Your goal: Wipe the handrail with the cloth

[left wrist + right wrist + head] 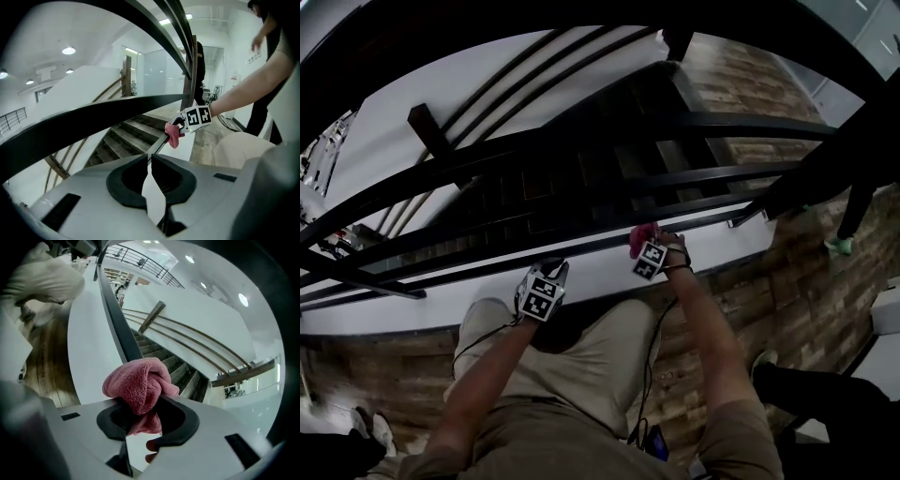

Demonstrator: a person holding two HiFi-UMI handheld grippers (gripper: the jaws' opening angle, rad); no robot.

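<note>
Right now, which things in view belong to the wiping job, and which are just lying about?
Job:
pink cloth, held in the right gripper
handrail
left gripper, shut and empty

Just there:
stairs
wood floor
bystander's shoe

Fuzzy terry cloth [140,383] — soft, matt; handrail [115,315] — smooth dark metal.

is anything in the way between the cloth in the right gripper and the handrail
Nothing visible stands in the way. The pink cloth, bunched in the right gripper, already appears to rest against the dark handrail, and the stretch of rail beyond it looks bare.
</note>
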